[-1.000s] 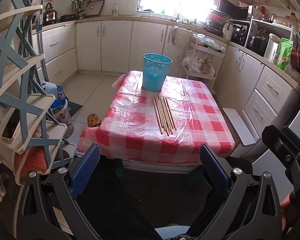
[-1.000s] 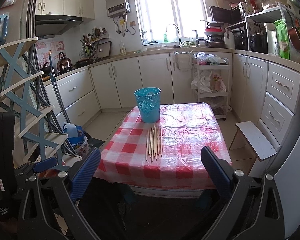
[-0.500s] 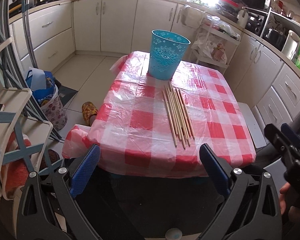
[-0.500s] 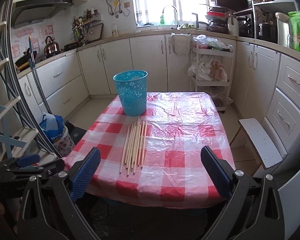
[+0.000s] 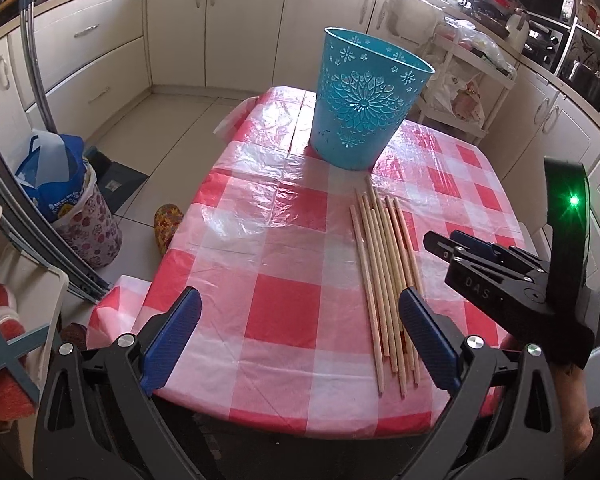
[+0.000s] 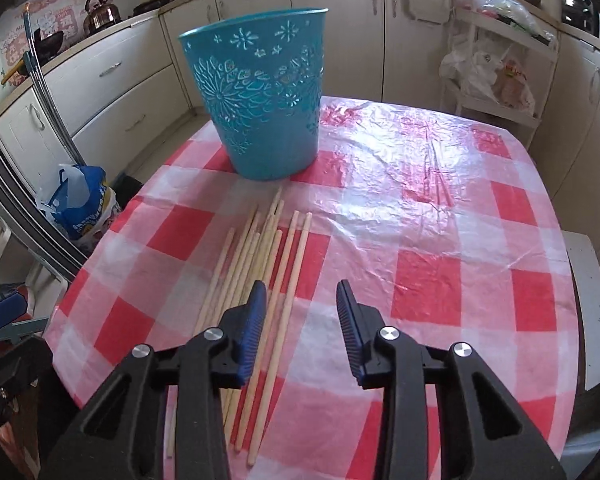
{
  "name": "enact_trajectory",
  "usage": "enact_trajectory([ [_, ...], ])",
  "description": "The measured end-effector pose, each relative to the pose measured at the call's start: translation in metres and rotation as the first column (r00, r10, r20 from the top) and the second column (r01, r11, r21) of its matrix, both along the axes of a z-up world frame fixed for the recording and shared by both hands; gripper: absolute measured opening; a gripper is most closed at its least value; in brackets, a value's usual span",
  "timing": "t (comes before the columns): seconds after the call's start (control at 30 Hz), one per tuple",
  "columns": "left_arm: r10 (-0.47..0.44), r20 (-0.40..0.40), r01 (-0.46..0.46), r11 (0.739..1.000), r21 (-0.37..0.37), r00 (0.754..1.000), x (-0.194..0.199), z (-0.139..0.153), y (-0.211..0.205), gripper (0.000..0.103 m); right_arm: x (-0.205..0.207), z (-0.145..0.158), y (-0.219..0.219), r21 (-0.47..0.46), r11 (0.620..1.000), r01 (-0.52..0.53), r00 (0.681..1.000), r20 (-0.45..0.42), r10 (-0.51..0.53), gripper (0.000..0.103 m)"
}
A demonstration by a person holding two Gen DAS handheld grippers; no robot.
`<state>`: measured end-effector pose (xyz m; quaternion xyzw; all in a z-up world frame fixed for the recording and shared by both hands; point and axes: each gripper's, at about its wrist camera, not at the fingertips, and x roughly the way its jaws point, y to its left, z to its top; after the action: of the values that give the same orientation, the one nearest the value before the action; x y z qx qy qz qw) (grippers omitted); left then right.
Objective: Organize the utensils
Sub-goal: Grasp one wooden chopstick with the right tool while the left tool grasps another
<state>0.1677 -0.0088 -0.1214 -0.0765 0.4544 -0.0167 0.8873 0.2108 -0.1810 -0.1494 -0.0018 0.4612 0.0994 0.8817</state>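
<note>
Several long wooden chopsticks (image 5: 384, 272) (image 6: 260, 264) lie side by side on the red-checked tablecloth (image 5: 284, 304) (image 6: 420, 280). Behind them stands an upright teal plastic bin (image 5: 364, 100) (image 6: 260, 96). My left gripper (image 5: 300, 312) hangs wide open over the table's near edge, left of the sticks, with nothing between its fingers. My right gripper (image 6: 300, 300) hovers over the near ends of the rightmost sticks. Its jaws are closing, and the pads touch nothing. The left wrist view shows the right gripper (image 5: 444, 240) from the side, just right of the bundle.
A blue-and-white bag (image 5: 60, 184) and a slipper (image 5: 166, 224) sit on the floor left of the table. A folding rack (image 5: 28, 320) stands at the near left. Cream cabinets (image 5: 240, 24) line the walls, a trolley (image 6: 496, 80) stands behind, and a white stool (image 6: 592, 300) is right of the table.
Both grippers have come forward and down toward the table. The right gripper's jaws have narrowed from wide open and now sit over the chopsticks' near ends.
</note>
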Motion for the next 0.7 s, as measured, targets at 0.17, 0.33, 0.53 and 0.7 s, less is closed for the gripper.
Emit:
enact_trajectory([
  [0.17,0.022,-0.018,-0.022,1.000,0.005,1.000,0.030,-0.017,-0.007,0.095,0.023,-0.018,0.003,-0.037,0.999,-0.024,0.999,-0.036,0.023,0.029],
  [0.33,0.013,-0.016,-0.012,0.999,0.039,1.000,0.054,-0.030,-0.021,0.095,0.026,-0.025,0.005,-0.076,0.993,-0.091,0.996,-0.024,0.089,0.023],
  [0.53,0.004,-0.036,0.000,0.995,0.101,0.999,0.084,-0.049,-0.040,0.092,0.023,-0.024,-0.021,-0.053,0.995,-0.083,0.996,-0.025,0.082,0.019],
  [0.7,0.002,-0.080,0.009,0.989,0.145,0.997,0.101,-0.067,-0.049,0.078,0.018,-0.023,-0.029,-0.022,0.996,-0.090,0.996,-0.022,0.090,0.019],
])
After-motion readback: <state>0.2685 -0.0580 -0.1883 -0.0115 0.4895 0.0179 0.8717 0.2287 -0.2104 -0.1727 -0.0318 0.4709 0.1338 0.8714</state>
